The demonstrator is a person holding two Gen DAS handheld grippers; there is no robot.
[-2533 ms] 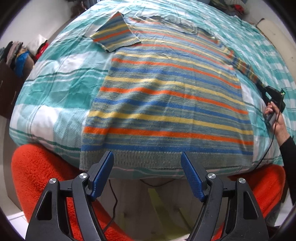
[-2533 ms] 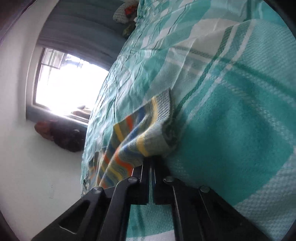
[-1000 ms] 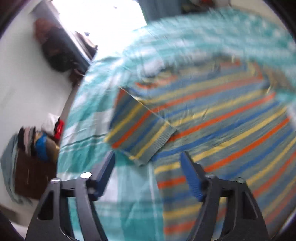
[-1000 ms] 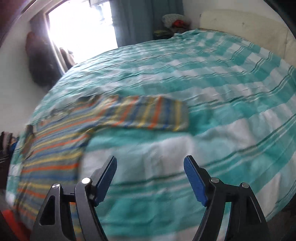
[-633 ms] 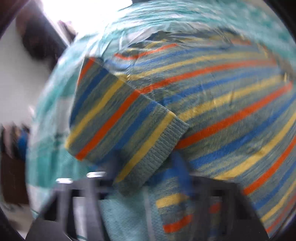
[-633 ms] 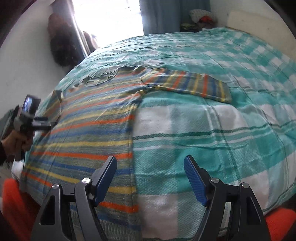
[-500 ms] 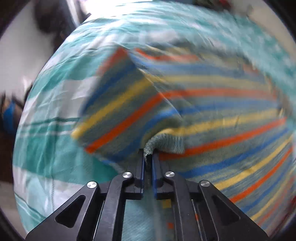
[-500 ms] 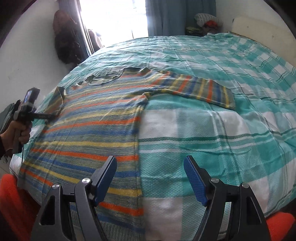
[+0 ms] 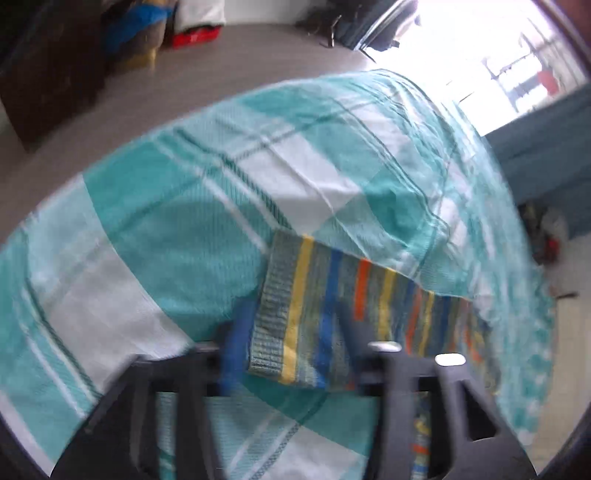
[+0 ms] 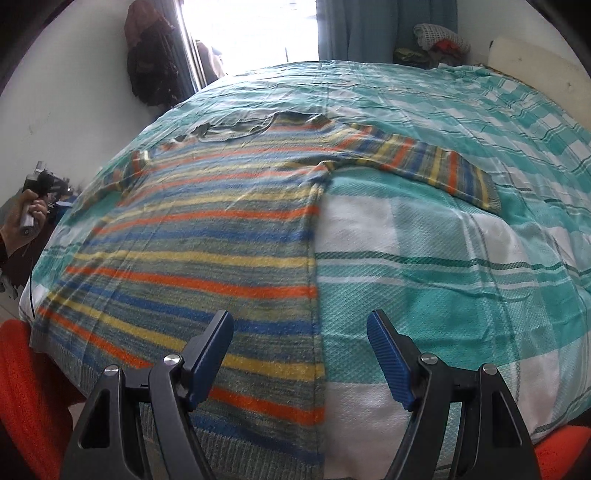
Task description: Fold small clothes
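The striped sweater (image 10: 192,236) lay flat on the bed (image 10: 461,258), which was covered with a teal-and-white checked spread, its hem at the near edge of the bed and its neck toward the window (image 10: 251,33). In the right wrist view the far sleeve (image 10: 436,166) reached out to the right across the spread, its ribbed cuff lying flat. The right gripper (image 10: 299,354) hung above the sweater's lower right edge with its blue-padded fingers (image 10: 388,358) spread wide and nothing between them; the side seam ran up the gap between the fingers. At the left rim of that view a hand (image 10: 26,221) held the left gripper (image 9: 291,343) beside the bed, near the sweater's other sleeve. In the left wrist view, which was blurred, that sleeve (image 9: 332,306) stretched out over the spread (image 9: 177,229), striped in yellow, blue and orange, with its grey ribbed cuff (image 9: 273,295) nearest the fingers. The left jaws had just been opening and stood apart; the cuff end lay between the fingers, but the pads did not appear to press on it, though the blur left that uncertain. Beyond the bed lay a grey floor (image 9: 184,74) with dark furniture and piled clothes, and the bright window stood at the upper right. An orange-red seat (image 10: 22,387) showed below the bed's near edge.
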